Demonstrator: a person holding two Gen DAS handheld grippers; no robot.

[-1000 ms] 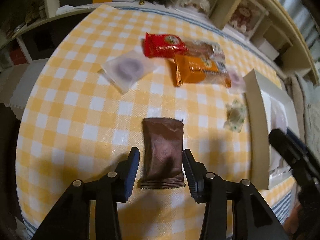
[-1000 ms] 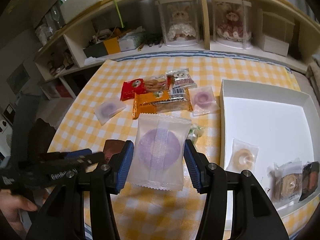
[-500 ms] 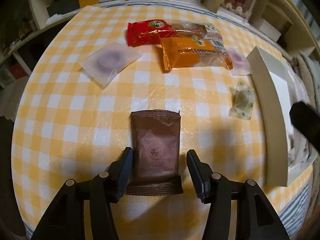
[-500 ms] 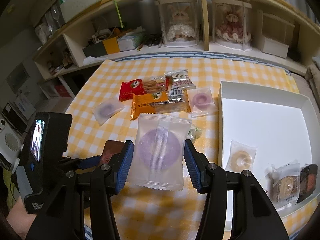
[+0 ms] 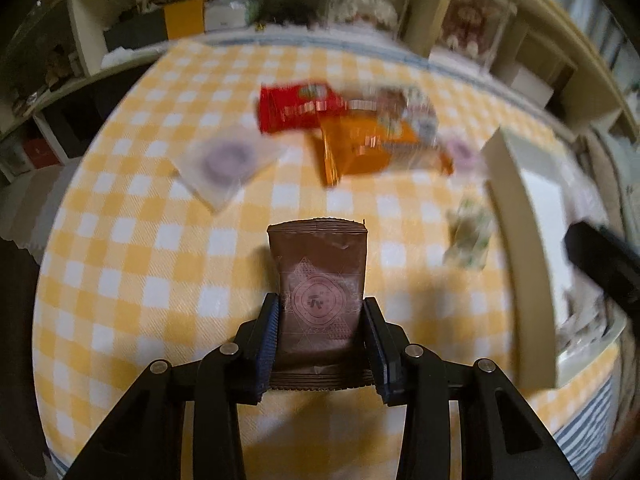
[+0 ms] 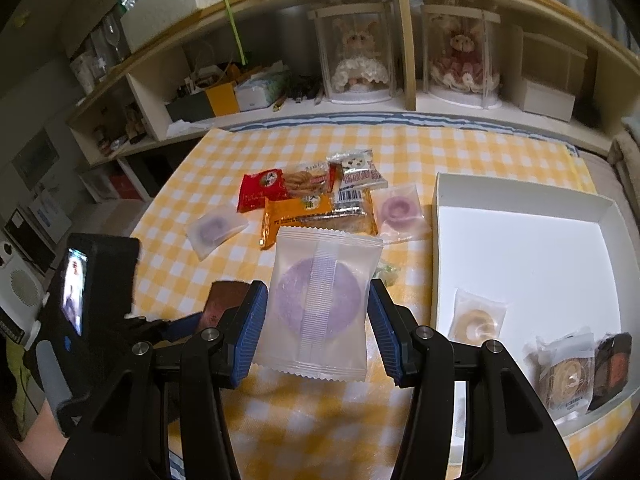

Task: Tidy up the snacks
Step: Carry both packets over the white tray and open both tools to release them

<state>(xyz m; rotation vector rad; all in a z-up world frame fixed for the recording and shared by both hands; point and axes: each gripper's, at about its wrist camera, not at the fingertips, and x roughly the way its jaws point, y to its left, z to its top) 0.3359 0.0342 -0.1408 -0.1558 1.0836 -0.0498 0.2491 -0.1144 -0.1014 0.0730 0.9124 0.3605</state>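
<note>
Gripping the brown snack packet [image 5: 322,300] at its lower half, my left gripper [image 5: 320,334] had just closed its jaws, and both blue pads pressed the packet's side edges. The packet's lower crimped seam sat behind the finger bases, partly covered. Motion blur smeared everything beyond it in the left wrist view: the red packet [image 5: 294,108], the orange packet [image 5: 362,148] and a clear-wrapped purple pastry [image 5: 226,158] showed only as colour patches on the yellow checked tablecloth [image 5: 132,240], with no print readable.

My right gripper [image 6: 318,320] held a translucent packet with a purple round pastry [image 6: 320,300] at a medium opening, pads against its sides. That packet hid most of a small green-wrapped sweet [image 6: 387,272] behind it.

The white tray [image 6: 520,248] stood to the right, near the loose packets. It held a ring-shaped biscuit packet [image 6: 476,320], a brown cookie packet [image 6: 566,376] and a dark packet [image 6: 612,368], the last cut off by the tray wall. In the right wrist view, only the top corner of the brown snack packet showed past my right gripper's left finger.
</note>
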